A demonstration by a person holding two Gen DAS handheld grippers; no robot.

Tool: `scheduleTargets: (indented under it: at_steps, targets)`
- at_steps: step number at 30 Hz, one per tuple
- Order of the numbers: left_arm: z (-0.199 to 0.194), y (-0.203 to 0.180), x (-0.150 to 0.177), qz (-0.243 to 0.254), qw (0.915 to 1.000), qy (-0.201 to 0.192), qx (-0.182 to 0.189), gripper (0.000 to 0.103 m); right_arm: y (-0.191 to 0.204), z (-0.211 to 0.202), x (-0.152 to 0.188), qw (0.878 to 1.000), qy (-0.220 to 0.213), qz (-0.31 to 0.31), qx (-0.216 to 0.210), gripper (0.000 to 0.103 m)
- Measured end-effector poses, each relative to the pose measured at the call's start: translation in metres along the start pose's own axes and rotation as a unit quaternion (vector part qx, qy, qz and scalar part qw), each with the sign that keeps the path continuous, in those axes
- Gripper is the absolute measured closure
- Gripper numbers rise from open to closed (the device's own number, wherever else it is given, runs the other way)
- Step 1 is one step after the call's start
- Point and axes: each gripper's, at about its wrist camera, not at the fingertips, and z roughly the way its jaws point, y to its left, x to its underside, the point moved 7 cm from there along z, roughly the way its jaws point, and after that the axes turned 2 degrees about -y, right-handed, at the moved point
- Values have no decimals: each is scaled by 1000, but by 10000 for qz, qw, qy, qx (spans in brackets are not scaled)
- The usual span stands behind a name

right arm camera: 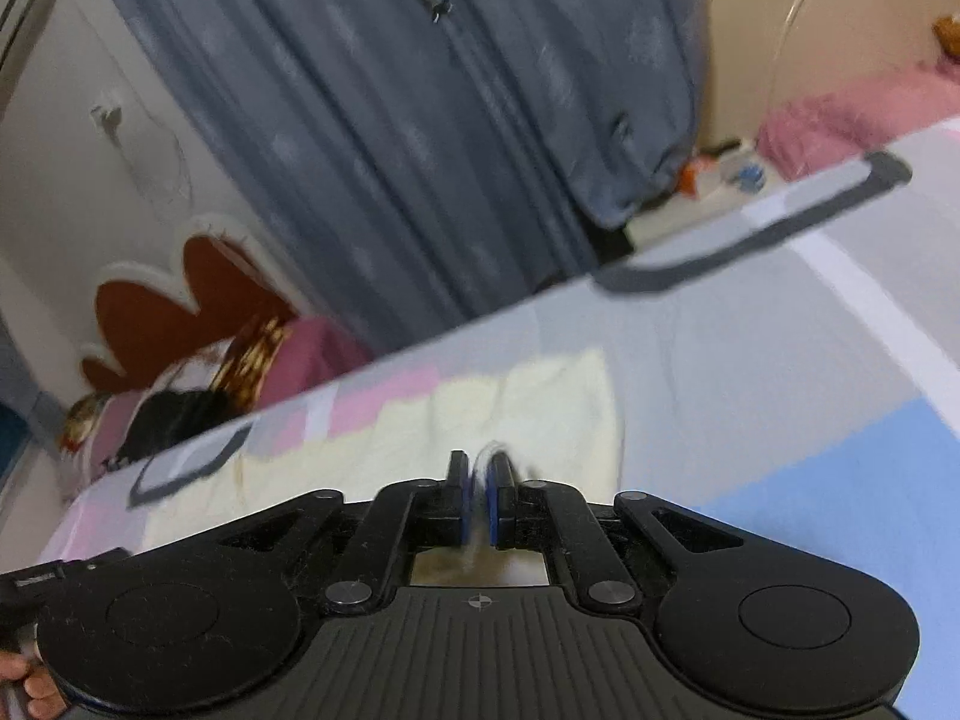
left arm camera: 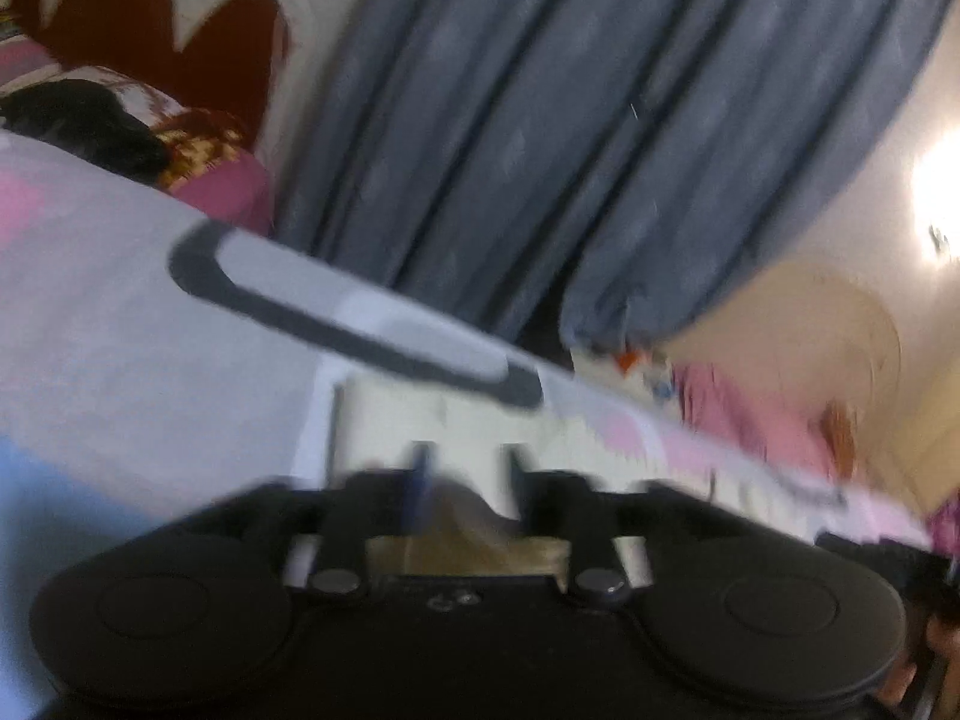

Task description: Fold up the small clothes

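A small cream-yellow cloth lies flat on the patterned bedsheet. My right gripper sits over its near edge, its blue-padded jaws nearly closed with a blurred bit of cloth between them. In the left wrist view the same cloth lies just beyond my left gripper, whose jaws stand apart over the cloth's edge. That view is blurred by motion.
The bedsheet has grey, pink and blue blocks. Grey-blue curtains hang behind the bed. A red scalloped headboard and pillows lie at one end, a pink blanket at the other.
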Motion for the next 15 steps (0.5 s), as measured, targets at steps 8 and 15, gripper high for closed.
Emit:
scheduleTargets:
  at_steps: [8, 15]
  targets:
    - [4, -7, -2, 1055, 9944, -61, -52, 44, 1, -17, -2, 9935, -373, -1014, -350, 54]
    - [41, -17, 14, 1869, 9796, 616, -398, 60, 27, 31, 36, 9747, 364, -2203, 74, 54]
